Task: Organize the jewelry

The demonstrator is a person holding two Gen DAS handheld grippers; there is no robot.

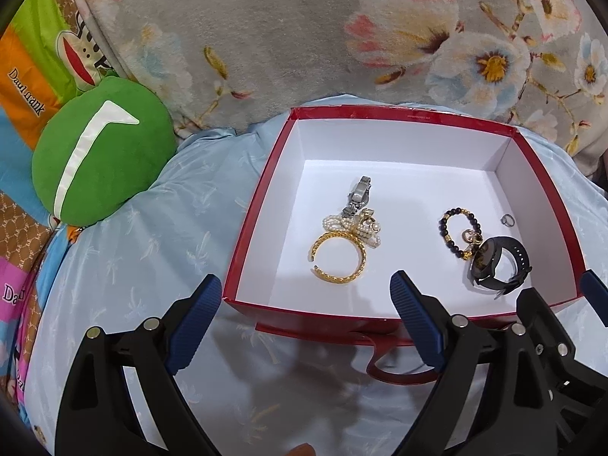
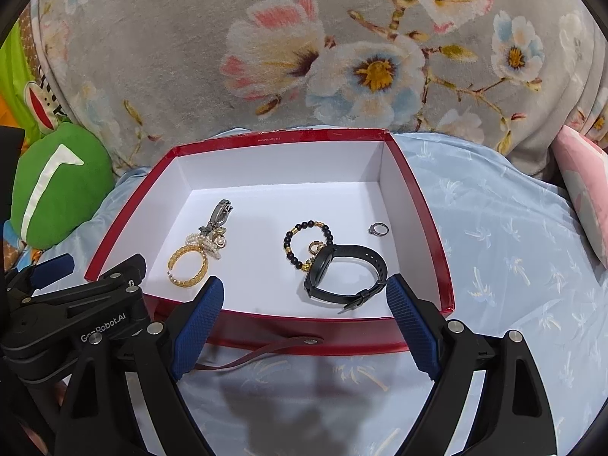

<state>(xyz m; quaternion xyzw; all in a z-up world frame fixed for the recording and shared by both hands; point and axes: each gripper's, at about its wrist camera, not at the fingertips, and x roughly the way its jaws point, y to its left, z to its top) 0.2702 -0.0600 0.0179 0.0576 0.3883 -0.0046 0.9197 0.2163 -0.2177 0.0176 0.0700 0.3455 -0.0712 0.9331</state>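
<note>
A red box [image 1: 262,174] [image 2: 125,205] with a white inside lies on a light blue sheet. In it lie a gold bangle [image 1: 339,255] [image 2: 189,265], a pearl bow piece [image 1: 353,228] [image 2: 207,243], a silver watch [image 1: 359,193] [image 2: 218,212], a black bead bracelet [image 1: 459,232] [image 2: 307,241], a black watch [image 1: 497,266] [image 2: 347,275] and a small ring [image 1: 508,220] [image 2: 378,229]. My left gripper [image 1: 307,315] is open and empty at the box's near wall. My right gripper [image 2: 304,319] is open and empty, just before the black watch.
A green plush [image 1: 102,152] [image 2: 57,182] sits left of the box. A grey floral blanket [image 1: 304,30] [image 2: 304,57] lies behind it. A pink cushion [image 2: 585,186] is at the right. A red strap [image 2: 266,353] hangs from the box front.
</note>
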